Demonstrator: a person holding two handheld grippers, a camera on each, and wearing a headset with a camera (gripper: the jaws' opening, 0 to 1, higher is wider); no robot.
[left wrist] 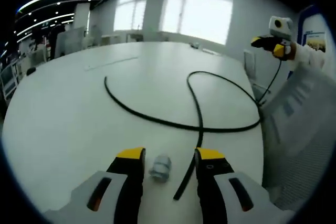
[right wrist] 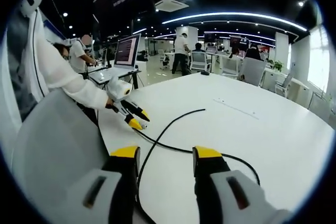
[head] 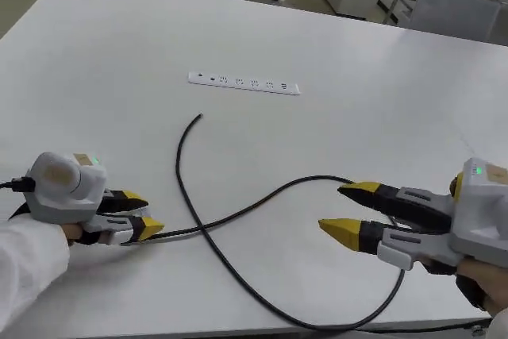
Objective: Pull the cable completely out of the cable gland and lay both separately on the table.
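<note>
Left claw (left wrist: 170, 153) released, gland (left wrist: 160, 167) between jaws; right claw (right wrist: 166, 152) released over cable (right wrist: 164, 127).

The cable (head: 238, 213) is thin and black and lies slack on the white table (head: 357, 61). From a free end at mid-table it runs near, crosses itself near the left, sweeps along the near edge and loops back on the right. The gland (left wrist: 160, 167), small and pale grey, lies on its side at the near left. It sits just beside the cable's other end, and the two are apart.
</note>
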